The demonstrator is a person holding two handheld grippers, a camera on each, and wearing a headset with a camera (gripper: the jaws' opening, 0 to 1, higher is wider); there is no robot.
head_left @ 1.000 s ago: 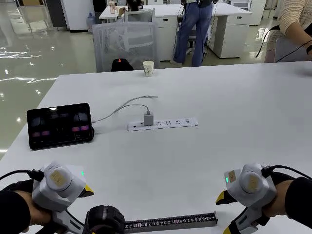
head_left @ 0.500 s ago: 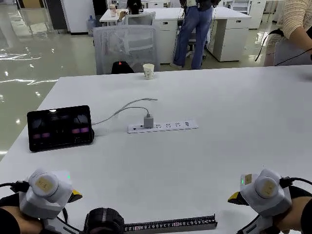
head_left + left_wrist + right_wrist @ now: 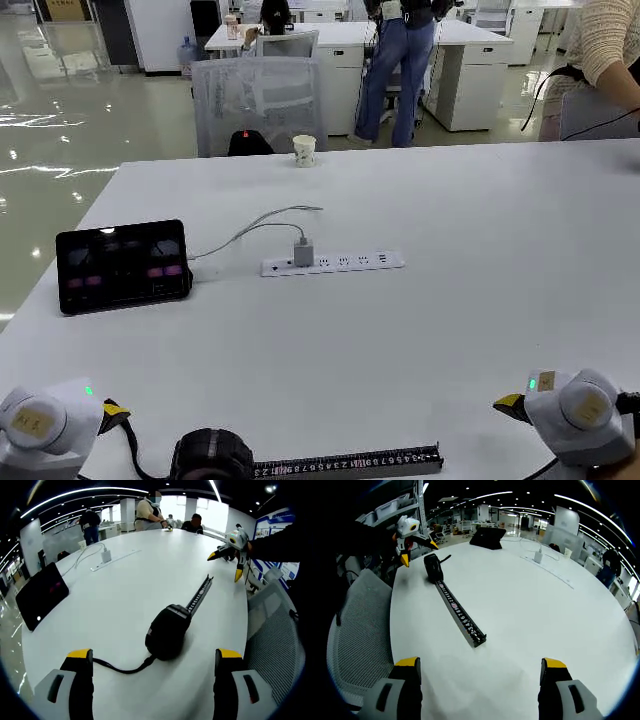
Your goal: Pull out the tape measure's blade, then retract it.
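— What does the left gripper view give?

— The left gripper (image 3: 154,653) is released, its yellow-tipped jaws spread wide with nothing in them. Just ahead, touching neither jaw, the black, round-bodied tape measure (image 3: 167,630) lies on the broad white table (image 3: 125,600). Its thin black wrist cord (image 3: 120,669) curls back toward the jaws. Its dark numbered blade (image 3: 199,596) runs out flat, away from the camera.

— And beyond the blade?

— The right gripper (image 3: 225,566) hangs above the table's edge with its jaws parted, well apart from the blade's tip. To the left lie a flat black tablet (image 3: 42,592) and a long white power strip (image 3: 112,560).

— The right gripper view?

— Its own jaws are spread wide too, gripping nothing. The blade's hooked end (image 3: 479,641) sits near, ahead of them and not touching. The blade stretches off to the case (image 3: 433,567), and the left gripper is held up just beside that. A grey mesh chair (image 3: 360,630) shows on the left.

— The head view?

— The tape measure rests at the table's near edge, case to the left and blade drawn out to the right. A gripper sits at each lower corner: the left one near the case, the right one past the blade's end, both clear of the tape measure. Farther off stands a small white paper cup (image 3: 304,150), and a person in blue jeans (image 3: 395,60) is beyond the table.
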